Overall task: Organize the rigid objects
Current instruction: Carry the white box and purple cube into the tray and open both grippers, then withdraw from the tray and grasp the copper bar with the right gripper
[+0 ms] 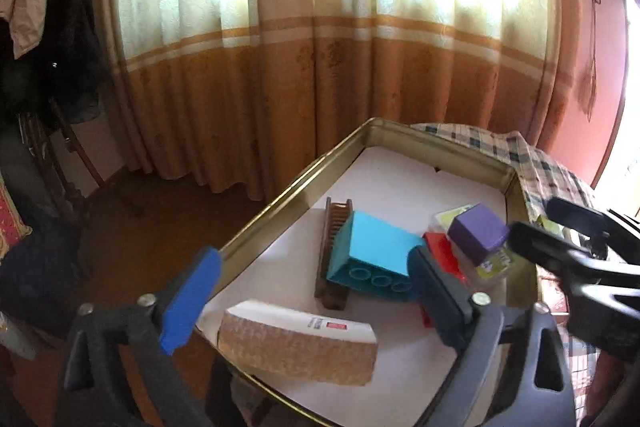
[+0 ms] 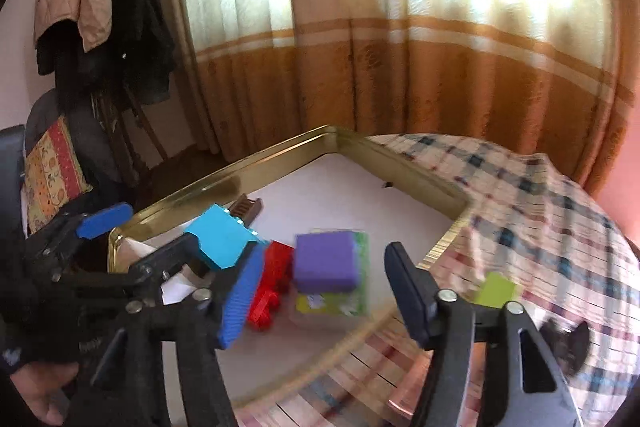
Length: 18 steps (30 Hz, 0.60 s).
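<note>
Sorting continues inside the gold-rimmed metal tray (image 2: 400, 151). Both hand-held grippers, left (image 1: 316, 303) and right (image 2: 328, 291), gape empty; the right likely needs to close on the purple foam cube (image 2: 326, 261).

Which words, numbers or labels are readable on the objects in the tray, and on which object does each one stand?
None can be read.
Cork-sided block: a small printed label with a red mark on its white top, too small to read.
Green-printed clear box under the purple cube: blurred print, unreadable.
</note>
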{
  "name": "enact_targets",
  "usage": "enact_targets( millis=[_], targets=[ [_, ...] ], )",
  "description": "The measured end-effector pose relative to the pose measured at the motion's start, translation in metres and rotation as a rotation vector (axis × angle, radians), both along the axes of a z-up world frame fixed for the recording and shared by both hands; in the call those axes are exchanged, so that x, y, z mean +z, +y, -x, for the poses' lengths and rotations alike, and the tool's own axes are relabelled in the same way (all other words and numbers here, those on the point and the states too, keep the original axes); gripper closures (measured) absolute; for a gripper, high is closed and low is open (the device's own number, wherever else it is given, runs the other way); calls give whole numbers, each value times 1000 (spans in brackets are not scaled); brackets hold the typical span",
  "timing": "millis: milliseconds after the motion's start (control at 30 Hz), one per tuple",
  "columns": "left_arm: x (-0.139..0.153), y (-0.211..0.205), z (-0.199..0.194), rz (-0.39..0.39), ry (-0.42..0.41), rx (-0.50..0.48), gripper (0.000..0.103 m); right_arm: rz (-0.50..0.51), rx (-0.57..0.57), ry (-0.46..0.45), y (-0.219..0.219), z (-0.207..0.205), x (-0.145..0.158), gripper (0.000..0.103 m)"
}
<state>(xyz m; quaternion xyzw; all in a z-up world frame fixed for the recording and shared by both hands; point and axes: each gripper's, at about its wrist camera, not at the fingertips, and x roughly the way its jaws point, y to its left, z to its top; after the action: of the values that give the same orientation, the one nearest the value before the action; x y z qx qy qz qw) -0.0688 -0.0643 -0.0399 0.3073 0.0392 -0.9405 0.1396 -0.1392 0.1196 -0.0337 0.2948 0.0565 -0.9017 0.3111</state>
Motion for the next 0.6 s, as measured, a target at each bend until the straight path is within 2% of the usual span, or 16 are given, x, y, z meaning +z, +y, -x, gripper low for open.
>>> enact_targets(
  millis=[233,367,467,600],
  targets=[
    [2,10,-12,-86,42,-2,0,7,-144,-11,81,-11,-7,33],
    [3,20,-12,-102,52,-11,0,4,-215,-25,112,-10,-11,33],
    [4,25,-13,-101,60,-12,0,23,-217,-32,116,-13,-12,33],
    [5,27,-13,-92,60,-9,0,7,-161,-48,92,-17,-17,33]
  ],
)
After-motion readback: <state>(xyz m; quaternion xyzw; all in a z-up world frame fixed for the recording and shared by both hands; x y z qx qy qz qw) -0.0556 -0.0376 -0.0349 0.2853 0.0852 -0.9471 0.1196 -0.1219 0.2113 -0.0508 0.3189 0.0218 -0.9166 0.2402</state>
